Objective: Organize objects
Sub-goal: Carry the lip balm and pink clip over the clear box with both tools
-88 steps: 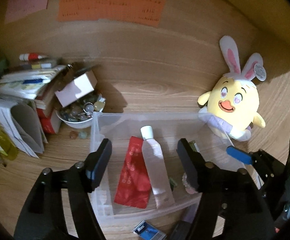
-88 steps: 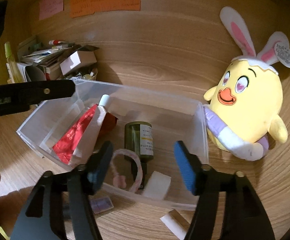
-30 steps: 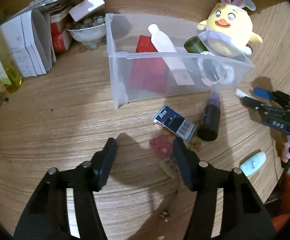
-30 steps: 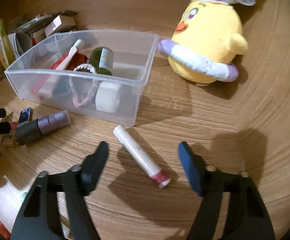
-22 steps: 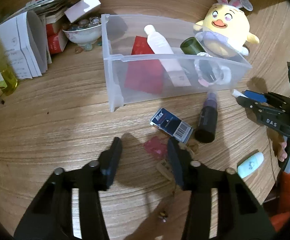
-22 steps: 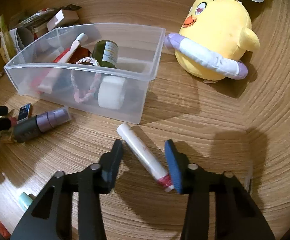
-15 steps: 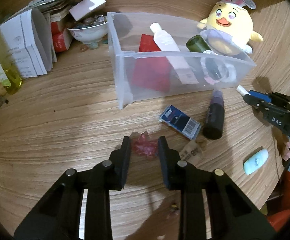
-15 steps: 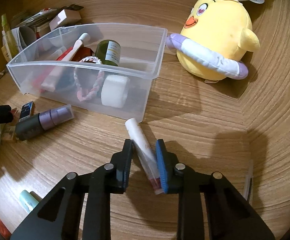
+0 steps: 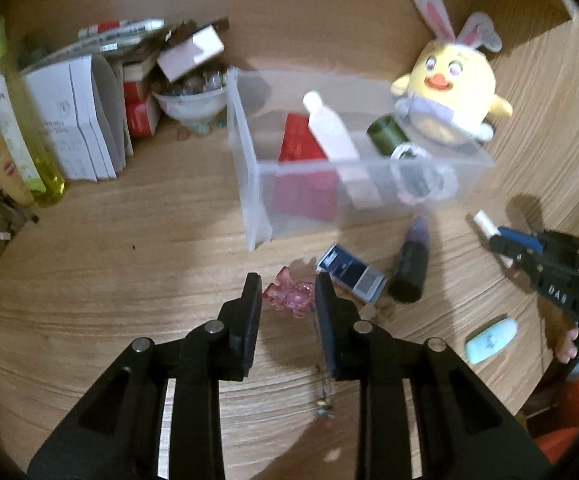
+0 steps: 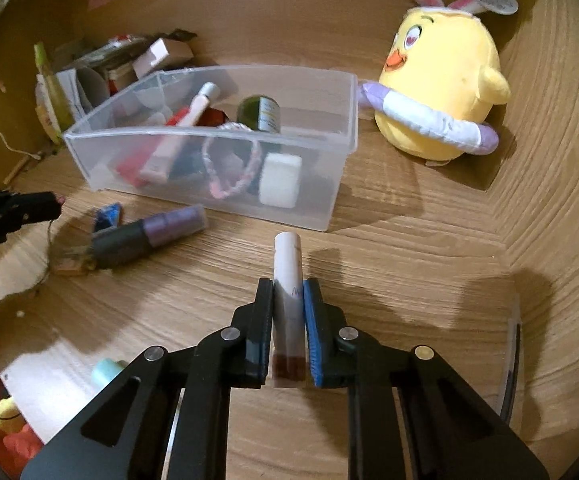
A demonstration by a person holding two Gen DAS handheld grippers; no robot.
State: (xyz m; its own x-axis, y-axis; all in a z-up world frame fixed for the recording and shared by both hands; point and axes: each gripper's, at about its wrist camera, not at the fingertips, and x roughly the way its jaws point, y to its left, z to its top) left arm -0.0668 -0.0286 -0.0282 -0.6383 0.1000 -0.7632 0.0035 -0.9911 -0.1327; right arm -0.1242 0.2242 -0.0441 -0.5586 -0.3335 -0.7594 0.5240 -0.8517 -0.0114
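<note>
My left gripper (image 9: 288,286) is shut on a pink hair clip (image 9: 288,295), held just above the wooden table. My right gripper (image 10: 288,288) is shut on a white tube with a dark red end (image 10: 288,280), lifted off the table; it also shows in the left wrist view (image 9: 485,225). A clear plastic bin (image 9: 257,196) (image 10: 341,120) holds a red packet (image 9: 299,144), a white bottle (image 9: 331,132), a green bottle (image 10: 259,114), a pink bracelet (image 10: 231,168) and a white block (image 10: 280,179).
A dark bottle with a purple cap (image 9: 409,268) (image 10: 149,234), a blue box (image 9: 349,272) and a pale blue tube (image 9: 491,340) lie in front of the bin. A yellow chick plush (image 10: 441,92) sits right of it. Papers, a bowl and bottles (image 9: 69,120) crowd the left.
Both grippers dropped from the bin to the table and closed: the left on the pink clip, the right on the white tube. Both objects are now lifted slightly.
</note>
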